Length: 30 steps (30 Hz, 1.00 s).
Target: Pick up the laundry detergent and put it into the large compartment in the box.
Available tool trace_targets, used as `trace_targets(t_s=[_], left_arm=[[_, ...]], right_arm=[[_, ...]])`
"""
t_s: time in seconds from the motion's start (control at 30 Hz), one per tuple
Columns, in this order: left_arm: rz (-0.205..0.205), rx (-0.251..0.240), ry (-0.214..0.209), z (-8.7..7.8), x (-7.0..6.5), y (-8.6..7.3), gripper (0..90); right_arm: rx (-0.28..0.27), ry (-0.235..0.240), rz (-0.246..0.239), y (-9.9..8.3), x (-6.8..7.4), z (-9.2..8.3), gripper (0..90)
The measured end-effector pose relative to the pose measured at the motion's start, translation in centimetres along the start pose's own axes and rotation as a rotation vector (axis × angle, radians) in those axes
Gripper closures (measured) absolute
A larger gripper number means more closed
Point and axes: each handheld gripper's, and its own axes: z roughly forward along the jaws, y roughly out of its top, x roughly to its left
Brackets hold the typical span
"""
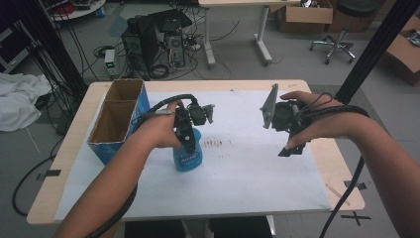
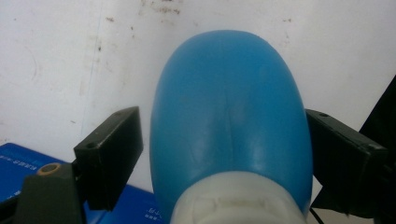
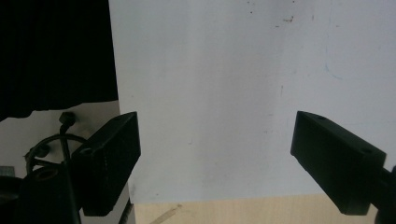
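**Bottle beside box, right side open**

While the cardboard box (image 1: 115, 119) crowds the desk's (image 1: 307, 201) left edge, the left claw (image 2: 224, 154) straddles the blue bottle (image 1: 188, 152) just beside it; the right claw (image 1: 292, 144) hangs apart over bare white sheet (image 1: 247, 173).

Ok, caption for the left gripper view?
Left claw straddling the blue bottle over the white table sheet, jaws beside its sides.
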Motion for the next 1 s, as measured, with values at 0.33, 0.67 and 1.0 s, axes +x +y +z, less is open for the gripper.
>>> trace_targets(t_s=[0.33, 0.67, 1.0], left_arm=[[0.005, 0.007, 0.001, 0.07, -0.17, 0.18, 22.6], [0.002, 0.011, -0.006, 0.15, -0.22, 0.23, 28.9], [-0.005, 0.006, -0.003, 0.04, -0.07, 0.11, 36.1]], right_arm=[[-0.001, 0.0, 0.005, -0.24, 0.06, 0.05, 16.0], [-0.002, -0.001, 0.005, -0.32, 0.14, 0.08, 16.0], [0.0, 0.0, 0.006, -0.21, 0.13, 0.19, 16.0]])
